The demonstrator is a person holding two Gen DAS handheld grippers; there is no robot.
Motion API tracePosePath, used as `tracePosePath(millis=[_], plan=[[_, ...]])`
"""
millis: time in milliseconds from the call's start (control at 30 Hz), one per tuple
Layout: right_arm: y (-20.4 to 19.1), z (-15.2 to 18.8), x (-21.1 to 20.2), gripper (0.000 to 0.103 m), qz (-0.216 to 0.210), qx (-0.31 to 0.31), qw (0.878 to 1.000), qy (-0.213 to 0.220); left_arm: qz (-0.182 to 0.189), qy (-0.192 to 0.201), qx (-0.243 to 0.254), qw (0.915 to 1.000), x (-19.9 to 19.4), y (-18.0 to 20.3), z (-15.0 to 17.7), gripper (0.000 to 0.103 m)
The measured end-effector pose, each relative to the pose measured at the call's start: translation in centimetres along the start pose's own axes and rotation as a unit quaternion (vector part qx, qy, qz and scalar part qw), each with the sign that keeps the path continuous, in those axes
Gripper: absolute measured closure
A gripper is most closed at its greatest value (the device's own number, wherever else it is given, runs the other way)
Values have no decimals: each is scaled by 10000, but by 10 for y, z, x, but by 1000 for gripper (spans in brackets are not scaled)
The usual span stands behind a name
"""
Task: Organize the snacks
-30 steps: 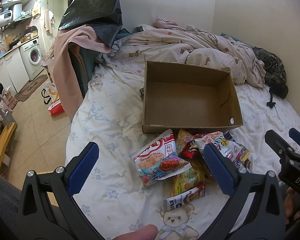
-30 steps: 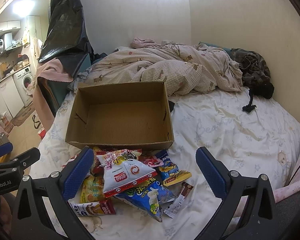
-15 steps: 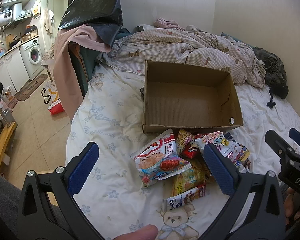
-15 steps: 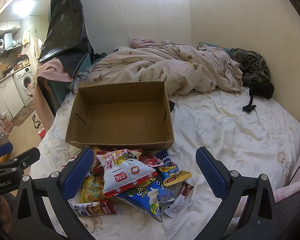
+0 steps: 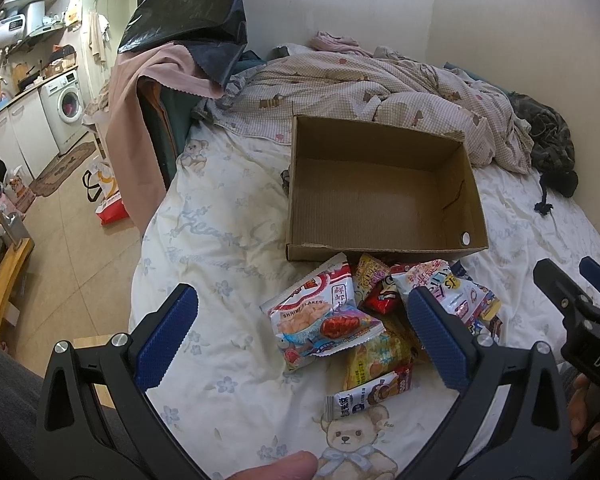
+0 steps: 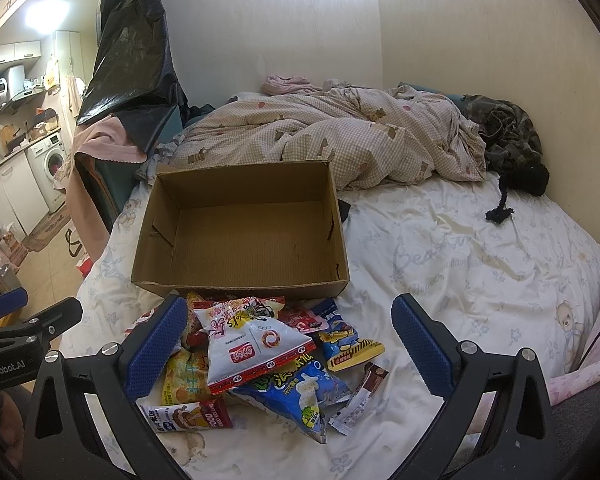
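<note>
Nothing has moved since earlier. Both grippers, left (image 5: 302, 334) and right (image 6: 290, 346), hover wide open and unloaded over the snacks (image 6: 260, 354). Box (image 6: 240, 240) sits just beyond.

Readable text:
- shrimp snack bag (image 5: 322, 316): "SHRIMP FLAKES", plus Chinese characters
- left gripper body (image 6: 18, 354), seen from the right wrist view: "GenRobot.AI"
- right gripper body (image 5: 592, 354), in the left wrist view: "DAS", cut off
- small white-red packet (image 6: 188, 416): "FOOD"
- bed sheet (image 6: 440, 252): script "Bear", partly legible

Snack packets (image 6: 260, 356) lie heaped just before the empty cardboard box (image 6: 240, 236).
</note>
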State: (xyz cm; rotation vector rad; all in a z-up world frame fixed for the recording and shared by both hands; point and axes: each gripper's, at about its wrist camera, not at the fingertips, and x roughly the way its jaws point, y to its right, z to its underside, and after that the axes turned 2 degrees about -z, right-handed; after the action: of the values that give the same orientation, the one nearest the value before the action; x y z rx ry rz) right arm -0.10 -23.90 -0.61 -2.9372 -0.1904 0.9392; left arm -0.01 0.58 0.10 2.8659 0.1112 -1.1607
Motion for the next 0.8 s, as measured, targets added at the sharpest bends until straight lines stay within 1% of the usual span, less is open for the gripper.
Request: tracePosePath(millis=[367, 433, 467, 533, 567, 667, 700, 767, 800], plan=[[-2, 0, 1, 0, 8, -27, 10000, -19, 36, -80, 9, 10000, 3, 0, -1, 0], [-1, -2, 0, 0, 25, -10, 10000, -19, 85, -175, -10, 9998, 5, -1, -3, 0], [0, -3, 0, 0, -1, 33, 10000, -52, 164, -301, -44, 9994, 8, -3, -7, 0], [6, -13, -2, 0, -281, 168, 9994, -141, 229, -598, -107, 9979, 15, -8, -16, 0], [8, -17, -1, 0, -343, 178, 9991, -193, 223, -724, -128, 9970, 19, -12, -21, 0], [18, -30, 5, 0, -464, 312, 9980, -286, 37, -1059, -182, 9942, 34, -23, -29, 0], [22, -35, 10, 0, -511, 372, 9974, -351, 13, -1216, -181, 9924, 40, -25, -31, 0], [30, -44, 28, 0, -636, 508, 9941, -717, -24, -1658, -303, 9857, 61, -32, -33, 0], [33, -45, 33, 0, -684, 547, 9929, -802, 0, -1879, -391, 9814, 71, -36, -34, 0]])
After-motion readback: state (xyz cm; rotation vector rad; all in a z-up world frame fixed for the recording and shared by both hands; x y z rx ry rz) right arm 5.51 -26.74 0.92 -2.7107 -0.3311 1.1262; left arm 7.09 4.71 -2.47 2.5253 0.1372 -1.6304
